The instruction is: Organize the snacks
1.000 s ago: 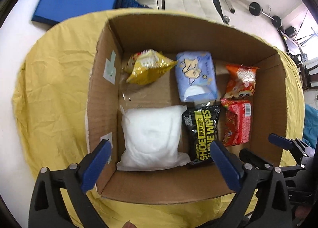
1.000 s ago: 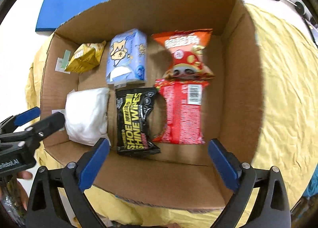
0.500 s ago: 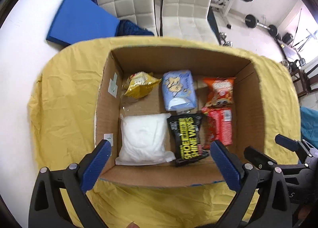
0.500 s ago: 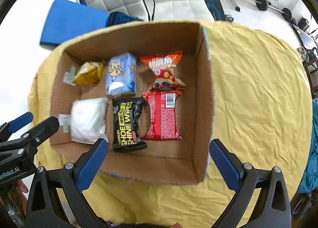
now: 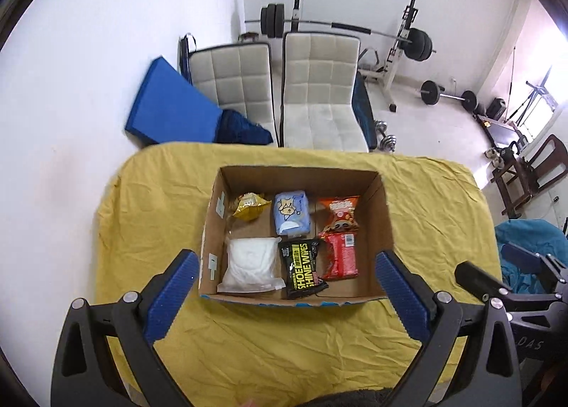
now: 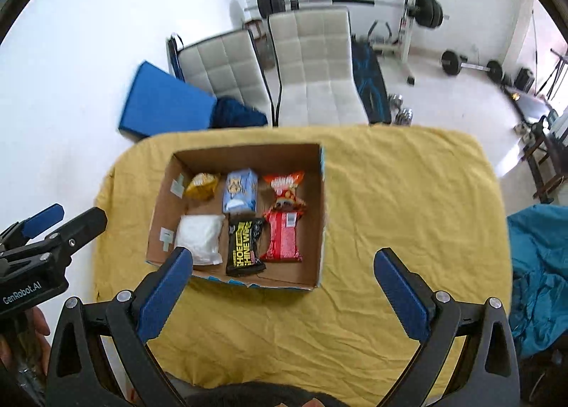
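Tabletop [image 5: 149,215] under a yellow cloth carries the cardboard box [image 5: 298,172], sitting centre, long axis left-right, open side up. Six packs lie flat inside in two rows of three: white pouch [image 5: 250,263], shoe wipes pack [image 5: 301,270] and red pack [image 5: 340,256] in the near row, long axes running near-to-far. Left claw [image 5: 284,297] and right claw [image 6: 280,293] hang spread, empty, high above the near edge. Sorting looks finished; next move probably just pulls away, nothing loose outside the box.
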Available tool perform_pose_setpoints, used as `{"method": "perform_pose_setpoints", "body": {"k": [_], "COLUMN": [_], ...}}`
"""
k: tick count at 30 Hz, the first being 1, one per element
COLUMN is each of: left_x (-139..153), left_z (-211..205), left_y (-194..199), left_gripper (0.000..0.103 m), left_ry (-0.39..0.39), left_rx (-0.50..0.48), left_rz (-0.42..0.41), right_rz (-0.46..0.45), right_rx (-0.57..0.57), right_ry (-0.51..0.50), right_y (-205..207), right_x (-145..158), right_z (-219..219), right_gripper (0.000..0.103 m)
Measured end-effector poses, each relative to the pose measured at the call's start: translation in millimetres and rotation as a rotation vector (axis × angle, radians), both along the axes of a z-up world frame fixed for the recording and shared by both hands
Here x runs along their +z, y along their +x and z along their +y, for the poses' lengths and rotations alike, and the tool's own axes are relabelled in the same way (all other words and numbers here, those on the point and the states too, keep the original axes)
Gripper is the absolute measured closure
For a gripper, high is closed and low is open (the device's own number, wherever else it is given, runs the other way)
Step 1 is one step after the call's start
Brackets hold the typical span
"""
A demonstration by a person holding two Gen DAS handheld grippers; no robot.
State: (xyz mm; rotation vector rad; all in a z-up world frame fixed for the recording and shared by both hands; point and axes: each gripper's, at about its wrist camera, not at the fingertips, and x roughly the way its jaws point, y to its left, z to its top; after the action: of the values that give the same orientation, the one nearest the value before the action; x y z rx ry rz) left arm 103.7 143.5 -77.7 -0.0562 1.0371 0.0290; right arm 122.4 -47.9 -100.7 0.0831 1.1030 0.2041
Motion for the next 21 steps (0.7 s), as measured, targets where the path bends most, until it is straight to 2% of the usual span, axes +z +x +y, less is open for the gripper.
{"method": "perform_pose_setpoints", "body": {"k": [4, 9, 21], "left_x": [22.0, 36.8, 42.4], "left_z": [-5.3, -8.4, -4.9], "left_y": [-16.9, -32.8, -52.2], "left_gripper": [0.001, 0.001, 0.000], "left_ry": [0.028, 0.037, 0.002], "left_rx": [-0.001, 0.008, 0.060], "left_rz": [-0.031, -0.045, -0.068], "right_rz": [-0.046, -0.073, -0.078], "right_rx": [-0.004, 0.000, 0.010], "right_ry": [0.004, 0.004, -0.025], "right_y": [-20.1, -38.5, -57.3], "right_x": [32.4, 57.1, 72.2], "right_z": [-7.4, -10.7, -13.5], "right_gripper": [0.000, 0.000, 0.000]}}
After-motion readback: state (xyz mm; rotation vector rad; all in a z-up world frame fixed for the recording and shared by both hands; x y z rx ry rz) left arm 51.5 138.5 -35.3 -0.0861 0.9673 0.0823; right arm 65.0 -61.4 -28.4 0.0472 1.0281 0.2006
